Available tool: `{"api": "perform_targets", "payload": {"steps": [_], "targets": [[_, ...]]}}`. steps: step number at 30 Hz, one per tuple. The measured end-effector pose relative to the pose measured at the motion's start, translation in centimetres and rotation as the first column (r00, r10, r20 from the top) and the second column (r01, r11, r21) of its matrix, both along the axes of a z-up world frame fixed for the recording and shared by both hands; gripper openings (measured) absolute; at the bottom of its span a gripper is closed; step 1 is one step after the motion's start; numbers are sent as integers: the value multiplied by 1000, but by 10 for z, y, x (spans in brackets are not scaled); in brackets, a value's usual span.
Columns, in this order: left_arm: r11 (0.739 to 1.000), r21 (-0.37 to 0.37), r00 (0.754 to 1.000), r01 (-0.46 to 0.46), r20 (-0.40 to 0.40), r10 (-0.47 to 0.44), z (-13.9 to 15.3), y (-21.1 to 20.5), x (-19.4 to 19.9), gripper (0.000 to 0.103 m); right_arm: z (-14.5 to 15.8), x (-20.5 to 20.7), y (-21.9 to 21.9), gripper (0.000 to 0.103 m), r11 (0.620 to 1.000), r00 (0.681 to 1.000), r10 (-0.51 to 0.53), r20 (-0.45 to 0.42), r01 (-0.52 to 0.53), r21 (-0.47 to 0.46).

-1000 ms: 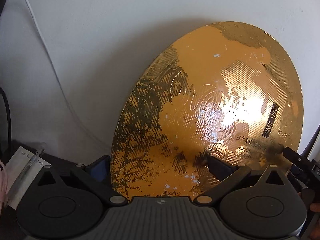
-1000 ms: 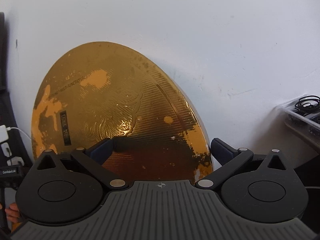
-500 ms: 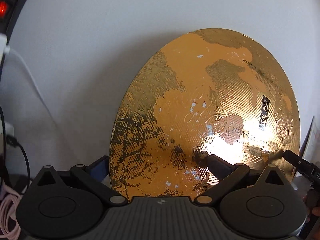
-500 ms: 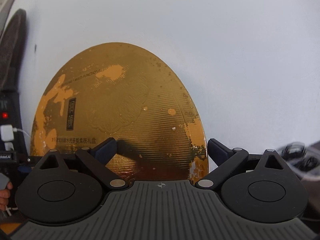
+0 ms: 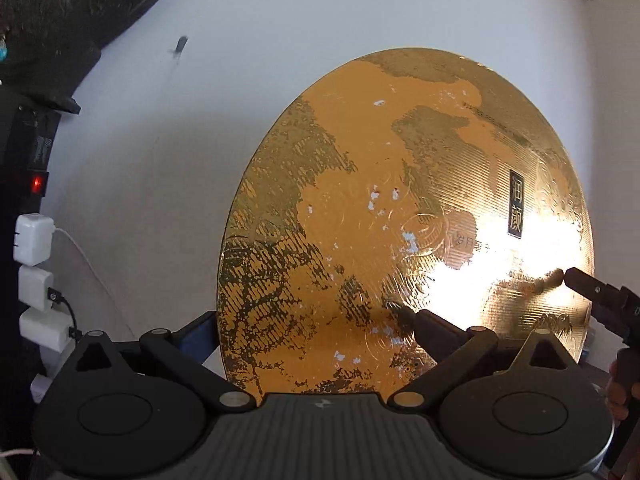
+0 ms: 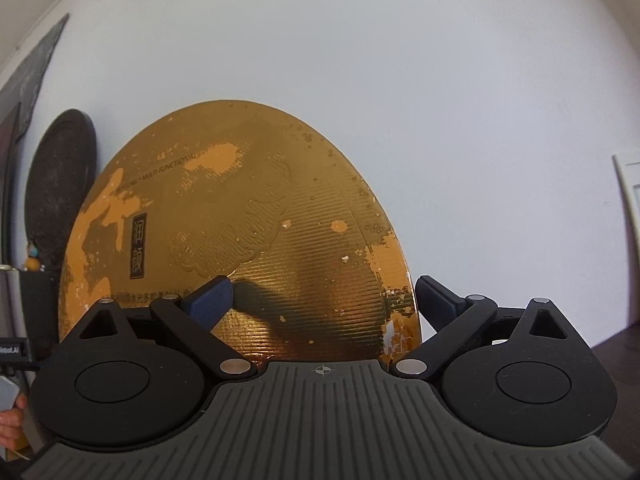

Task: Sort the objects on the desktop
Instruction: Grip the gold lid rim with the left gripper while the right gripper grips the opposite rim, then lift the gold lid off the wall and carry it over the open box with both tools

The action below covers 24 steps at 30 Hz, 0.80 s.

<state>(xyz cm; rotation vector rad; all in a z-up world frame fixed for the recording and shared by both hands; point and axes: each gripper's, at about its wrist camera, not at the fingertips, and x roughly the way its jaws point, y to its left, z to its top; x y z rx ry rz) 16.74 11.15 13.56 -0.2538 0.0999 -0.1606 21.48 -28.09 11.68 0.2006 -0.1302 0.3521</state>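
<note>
A large round gold box (image 5: 392, 216) with worn foil and a small black label stands on edge in front of a white wall. My left gripper (image 5: 316, 326) is shut on its left rim, one finger behind the box and one on the gold face. My right gripper (image 6: 322, 292) holds the opposite rim of the gold box (image 6: 280, 216). Its jaws have just been closing, with the box between them, and the pads now press on it. One of its fingers (image 5: 592, 292) shows in the left wrist view, touching the face at the right.
A black power strip with white chargers (image 5: 36, 272) and a lit red switch (image 5: 38, 184) stands at the left. A dark round plate (image 6: 60, 196) leans on the wall. A white frame (image 6: 628, 232) and a dark tabletop (image 6: 616, 340) lie to the right.
Both grippers have risen with the gold box between them. Paper and pen left the left view and the power strip came in. The bin of cables left the right view.
</note>
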Motion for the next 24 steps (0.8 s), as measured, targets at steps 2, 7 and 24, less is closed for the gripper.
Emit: {"api": "perform_targets", "payload": {"steps": [2,7,24], "targets": [[1000,-17,1000,9,-2,-9,-4,-11,-21,100,-2,5,1,98,1000,999,-8,-32,7,-3],[1000,-29,1000,11,-12,-11,-13,-33,-82,100,-24,29,8,98,1000,993,-8,-120,9,5],[989,-142,968,-37,-250,0,-77,-66,-154,100,-39,-75,-3,98,992,952,-109,-287,85,-96]]}}
